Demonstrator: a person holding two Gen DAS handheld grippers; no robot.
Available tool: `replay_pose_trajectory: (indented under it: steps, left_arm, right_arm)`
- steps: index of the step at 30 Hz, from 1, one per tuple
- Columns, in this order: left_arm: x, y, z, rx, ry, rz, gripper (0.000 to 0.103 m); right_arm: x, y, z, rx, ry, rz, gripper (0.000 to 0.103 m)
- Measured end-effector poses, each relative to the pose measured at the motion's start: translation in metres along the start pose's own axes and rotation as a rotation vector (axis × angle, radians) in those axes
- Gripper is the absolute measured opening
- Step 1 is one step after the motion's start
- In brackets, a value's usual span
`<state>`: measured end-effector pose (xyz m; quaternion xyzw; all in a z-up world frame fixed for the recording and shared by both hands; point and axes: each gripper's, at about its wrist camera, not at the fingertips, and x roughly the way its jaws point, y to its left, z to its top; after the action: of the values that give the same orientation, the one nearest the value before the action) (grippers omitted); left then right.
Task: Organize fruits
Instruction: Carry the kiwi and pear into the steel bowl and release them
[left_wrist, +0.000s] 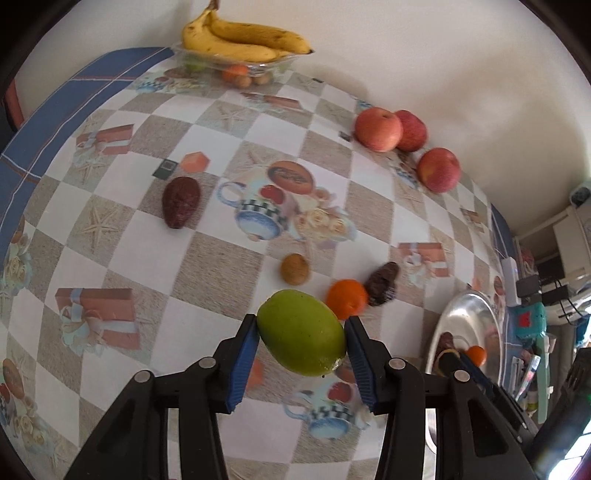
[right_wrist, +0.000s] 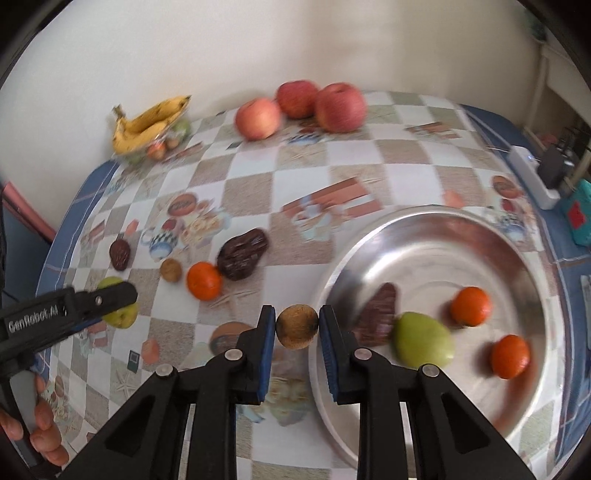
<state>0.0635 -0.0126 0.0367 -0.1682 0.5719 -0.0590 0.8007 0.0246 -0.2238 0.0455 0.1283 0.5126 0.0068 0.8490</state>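
My left gripper (left_wrist: 301, 332) is shut on a green mango (left_wrist: 301, 332), held above the patterned tablecloth; the same mango (right_wrist: 120, 314) shows at the left of the right wrist view. My right gripper (right_wrist: 297, 326) is shut on a small brown kiwi (right_wrist: 297, 326), just left of the metal plate (right_wrist: 436, 229). In the plate lie a green mango (right_wrist: 423, 339), a dark avocado (right_wrist: 378, 314) and two oranges (right_wrist: 471, 306) (right_wrist: 509, 356). On the cloth sit an orange (left_wrist: 347, 298), a kiwi (left_wrist: 294, 268), and two dark avocados (left_wrist: 181, 202) (left_wrist: 382, 282).
Three red apples (left_wrist: 378, 129) (left_wrist: 412, 130) (left_wrist: 439, 170) stand near the wall. A glass dish (left_wrist: 236, 66) at the far corner carries bananas (left_wrist: 240, 38) over small fruits. A white power strip (right_wrist: 532, 177) and clutter lie past the table's right edge. A hand (right_wrist: 40, 428) grips the left tool.
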Motion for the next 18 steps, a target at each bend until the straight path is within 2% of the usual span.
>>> replay_pose_trajectory:
  steps: [6,12,18]
  left_arm:
    - [0.007,-0.042,-0.018,0.098,0.029,-0.020,0.050]
    - [0.023,-0.099,-0.048,0.251,0.088,-0.088,0.050]
    - [0.036,-0.144,-0.078,0.393,0.156,-0.160,0.052]
  right_arm:
    - [-0.019,-0.047,0.003,0.099,-0.033,-0.098,0.025]
    - [-0.029,-0.102,-0.004,0.237,-0.033,-0.165,0.025]
    - [-0.036,-0.132,-0.014,0.322,-0.030,-0.165,0.026]
